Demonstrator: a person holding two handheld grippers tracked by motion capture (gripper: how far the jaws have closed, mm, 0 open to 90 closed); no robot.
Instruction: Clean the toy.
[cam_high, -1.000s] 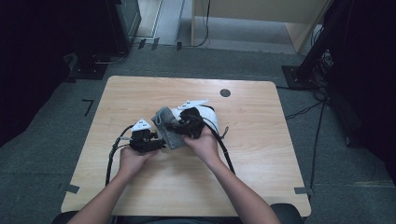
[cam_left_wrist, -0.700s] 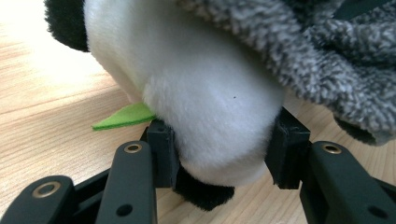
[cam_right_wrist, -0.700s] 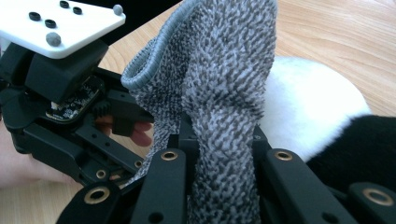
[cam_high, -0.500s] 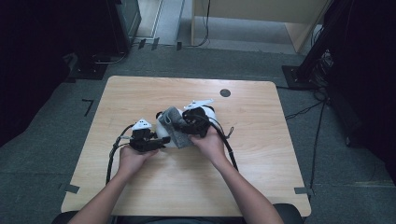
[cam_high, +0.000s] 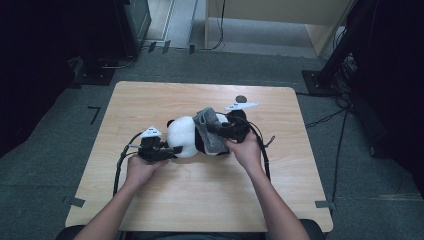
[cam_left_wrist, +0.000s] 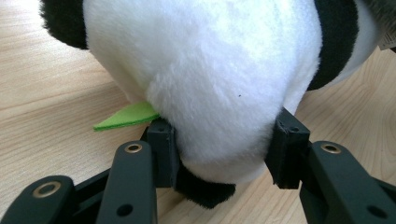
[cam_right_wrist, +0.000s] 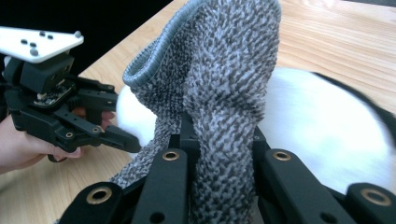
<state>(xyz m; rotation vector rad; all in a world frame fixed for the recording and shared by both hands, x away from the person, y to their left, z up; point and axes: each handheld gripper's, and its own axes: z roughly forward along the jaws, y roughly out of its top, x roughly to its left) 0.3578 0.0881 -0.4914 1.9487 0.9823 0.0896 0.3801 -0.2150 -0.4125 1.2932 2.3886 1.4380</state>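
A plush panda (cam_high: 186, 136) lies on its side near the middle of the wooden table (cam_high: 200, 200) in the high view, with a grey knitted cloth (cam_high: 209, 129) draped over its right half.

The left gripper (cam_high: 172, 150) comes in from the lower left of that frame and its jaws are clamped on the panda's white body; in the left gripper view the white fur (cam_left_wrist: 210, 70) bulges between the two black jaws at the bottom of the frame, and a small green leaf-shaped felt piece (cam_left_wrist: 126, 116) pokes out at the left jaw.

The right gripper (cam_high: 220, 131) sits just right of centre, its jaws pinched on the grey cloth. In the right gripper view the cloth (cam_right_wrist: 219, 93) rises from between the jaws up the middle of the frame, the panda's white fur (cam_right_wrist: 317, 130) lies behind it at right, and the left gripper (cam_right_wrist: 126, 137) shows at the left edge.

Bare table lies all around the panda, widest toward the bottom of the high view.
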